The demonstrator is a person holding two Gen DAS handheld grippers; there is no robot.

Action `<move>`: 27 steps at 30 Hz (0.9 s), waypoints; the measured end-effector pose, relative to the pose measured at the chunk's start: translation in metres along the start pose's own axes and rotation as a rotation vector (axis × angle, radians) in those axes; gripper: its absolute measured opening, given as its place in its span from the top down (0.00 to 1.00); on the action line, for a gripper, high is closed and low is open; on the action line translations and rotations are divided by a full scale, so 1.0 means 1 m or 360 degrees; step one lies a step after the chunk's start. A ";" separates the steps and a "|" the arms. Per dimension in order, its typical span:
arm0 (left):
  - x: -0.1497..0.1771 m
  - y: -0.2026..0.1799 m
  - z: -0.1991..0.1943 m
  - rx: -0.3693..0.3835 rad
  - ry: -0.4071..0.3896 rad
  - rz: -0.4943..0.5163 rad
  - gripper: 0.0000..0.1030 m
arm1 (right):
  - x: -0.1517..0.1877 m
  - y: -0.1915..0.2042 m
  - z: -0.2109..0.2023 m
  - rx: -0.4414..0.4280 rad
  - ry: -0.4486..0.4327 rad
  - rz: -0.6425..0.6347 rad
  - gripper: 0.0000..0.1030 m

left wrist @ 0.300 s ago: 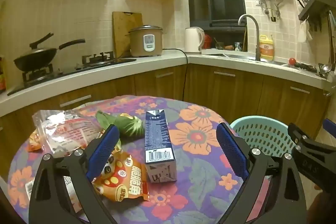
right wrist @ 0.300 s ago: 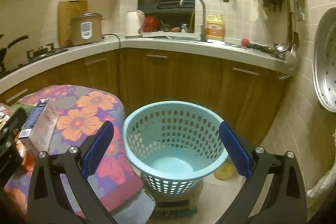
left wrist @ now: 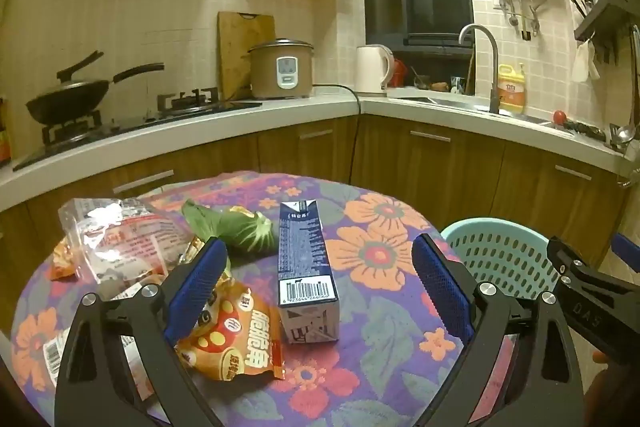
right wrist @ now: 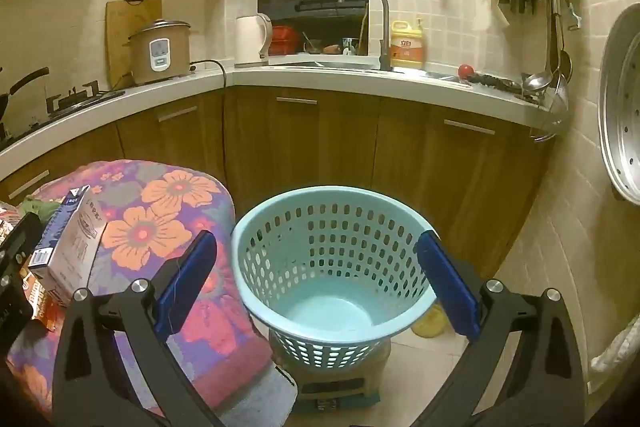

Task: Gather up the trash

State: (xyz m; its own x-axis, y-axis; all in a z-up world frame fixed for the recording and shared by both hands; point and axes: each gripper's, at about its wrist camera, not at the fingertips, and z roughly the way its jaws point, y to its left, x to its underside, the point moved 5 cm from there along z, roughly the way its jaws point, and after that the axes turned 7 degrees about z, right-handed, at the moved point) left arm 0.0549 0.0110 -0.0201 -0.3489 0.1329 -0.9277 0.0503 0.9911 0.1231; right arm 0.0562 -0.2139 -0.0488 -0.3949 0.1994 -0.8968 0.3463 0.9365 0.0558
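A blue and white carton [left wrist: 306, 267] lies on the floral table [left wrist: 380, 255], between the fingers of my open, empty left gripper [left wrist: 318, 283]. An orange snack bag [left wrist: 236, 339] lies under the left finger. A clear plastic bag [left wrist: 120, 239] and a green vegetable [left wrist: 240, 231] lie farther back left. A light blue basket [right wrist: 332, 275] stands on a stool to the right of the table, and its bottom shows bare. My right gripper [right wrist: 326, 287] is open and empty over the basket. The carton also shows in the right wrist view [right wrist: 70, 239].
Wooden cabinets and a white counter [left wrist: 280, 115] curve behind the table, with a wok [left wrist: 68, 99], rice cooker [left wrist: 282, 69], kettle [left wrist: 372, 69] and sink tap [left wrist: 480, 63]. A metal lid [right wrist: 620, 99] hangs on the right wall. The right gripper shows at the left wrist view's right edge [left wrist: 592, 303].
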 end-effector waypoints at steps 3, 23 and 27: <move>0.003 0.002 0.005 0.0001 0.0015 -0.0007 0.11 | 0.001 0.001 -0.003 0.0005 -0.0028 0.0012 0.07; 0.006 0.001 0.002 -0.0014 0.0009 -0.0016 0.10 | -0.005 -0.007 -0.003 -0.0009 -0.0030 0.0074 0.07; 0.004 -0.002 -0.001 -0.0018 -0.0003 -0.0008 0.10 | -0.004 -0.008 0.000 -0.0012 0.0000 0.0083 0.07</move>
State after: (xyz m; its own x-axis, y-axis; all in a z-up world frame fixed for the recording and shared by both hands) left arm 0.0526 0.0099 -0.0242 -0.3475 0.1276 -0.9290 0.0376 0.9918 0.1222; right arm 0.0550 -0.2227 -0.0458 -0.3762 0.2480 -0.8927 0.3601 0.9269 0.1057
